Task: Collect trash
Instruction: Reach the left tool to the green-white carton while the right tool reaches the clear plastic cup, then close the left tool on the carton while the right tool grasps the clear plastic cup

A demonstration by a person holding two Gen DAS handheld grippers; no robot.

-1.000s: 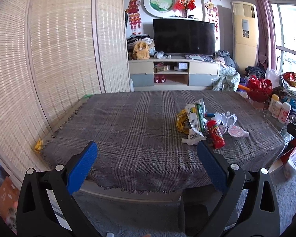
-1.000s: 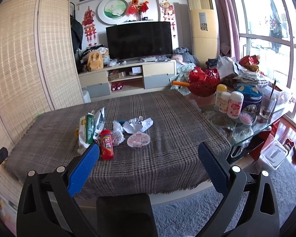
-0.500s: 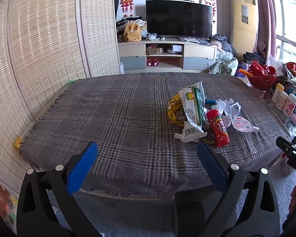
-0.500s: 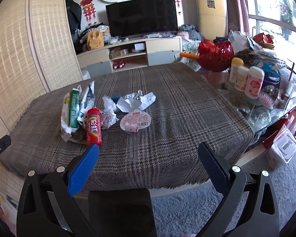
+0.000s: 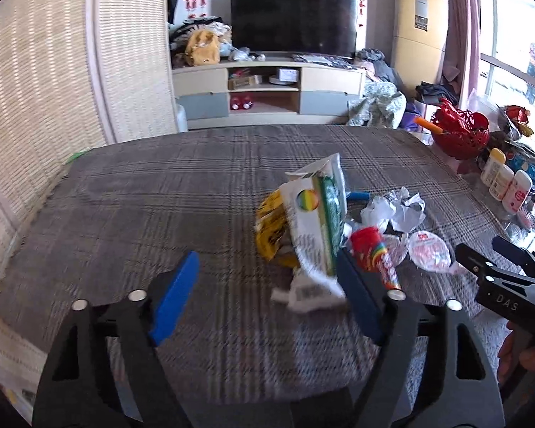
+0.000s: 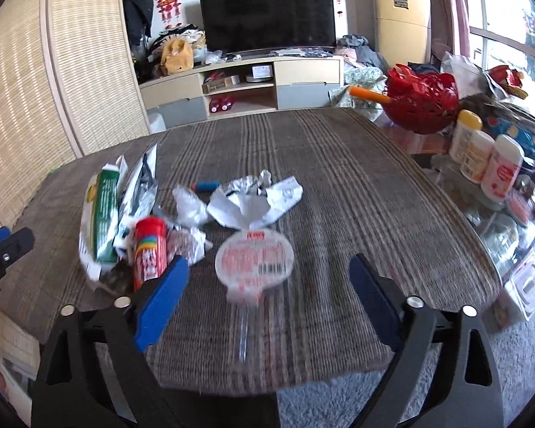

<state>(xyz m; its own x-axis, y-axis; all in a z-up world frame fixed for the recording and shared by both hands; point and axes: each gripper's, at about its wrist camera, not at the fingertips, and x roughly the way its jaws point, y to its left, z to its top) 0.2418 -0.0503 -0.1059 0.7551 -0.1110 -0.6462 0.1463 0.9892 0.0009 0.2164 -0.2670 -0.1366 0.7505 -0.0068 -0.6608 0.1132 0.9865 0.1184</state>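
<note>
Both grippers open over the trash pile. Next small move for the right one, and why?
Probably ease the right gripper forward and down onto the round pink-printed lid. Its jaws are open and empty, the lid lies flat on the plaid cloth directly between them, and it sits nearest the table edge, apart from the red tube and wrappers. The left gripper faces the wrappers instead.

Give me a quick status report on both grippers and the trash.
Left gripper open, empty. Right gripper open, empty. Trash pile untouched on plaid tablecloth, round lidded cup nearest right gripper. Nothing blocking.
</note>
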